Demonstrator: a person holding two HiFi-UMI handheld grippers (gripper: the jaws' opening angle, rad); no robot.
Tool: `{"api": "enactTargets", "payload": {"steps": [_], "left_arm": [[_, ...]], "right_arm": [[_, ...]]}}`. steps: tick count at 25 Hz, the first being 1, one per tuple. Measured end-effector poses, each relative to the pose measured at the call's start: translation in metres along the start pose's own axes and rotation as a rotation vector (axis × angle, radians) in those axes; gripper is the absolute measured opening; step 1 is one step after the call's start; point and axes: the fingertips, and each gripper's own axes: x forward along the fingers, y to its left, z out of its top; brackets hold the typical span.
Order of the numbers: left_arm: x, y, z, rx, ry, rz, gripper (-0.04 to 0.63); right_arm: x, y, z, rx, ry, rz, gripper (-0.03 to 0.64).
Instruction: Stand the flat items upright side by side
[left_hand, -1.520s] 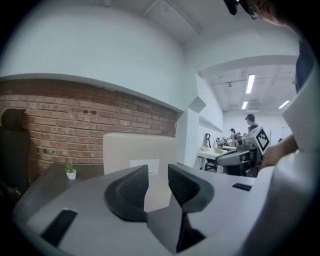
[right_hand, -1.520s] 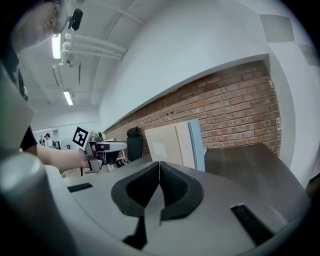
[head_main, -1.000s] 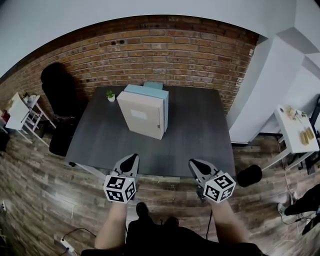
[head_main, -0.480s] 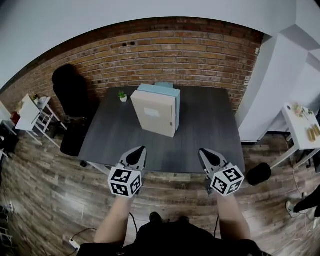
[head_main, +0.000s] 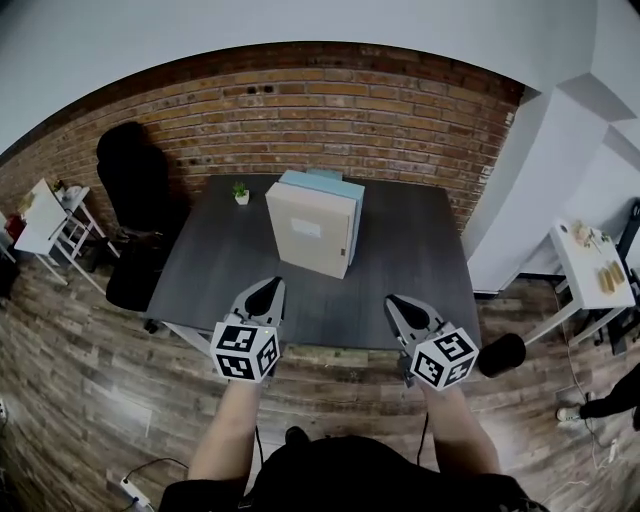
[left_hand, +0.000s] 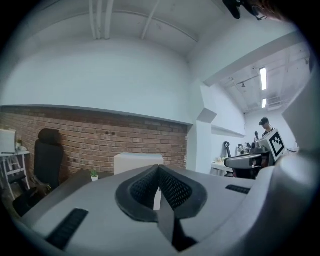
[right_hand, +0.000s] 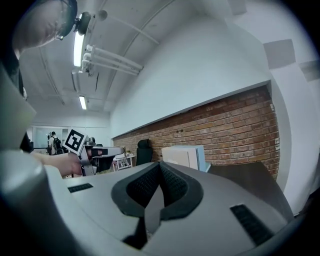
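Head view: the flat items (head_main: 310, 228) stand upright side by side mid-worktop (head_main: 410, 270), apparently bracing each other. The left gripper (head_main: 268, 287) and right gripper (head_main: 393, 301) hover at the near edge, well clear.
Left gripper view: jaws pressed together, empty.
Right gripper view: jaws pressed together, empty.

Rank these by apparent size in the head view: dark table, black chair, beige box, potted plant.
1. dark table
2. black chair and beige box: too alike to rank
3. potted plant, smallest by far
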Motion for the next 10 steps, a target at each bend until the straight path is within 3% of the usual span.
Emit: {"api": "enactTargets", "payload": {"steps": [10], "left_arm": [[-0.0049,0.0094,-0.0047,-0.006,0.011,0.020,0.017]], "right_arm": [[0.0100,0.0035,0.0087,-0.020,-0.003,0.004,0.015]]}}
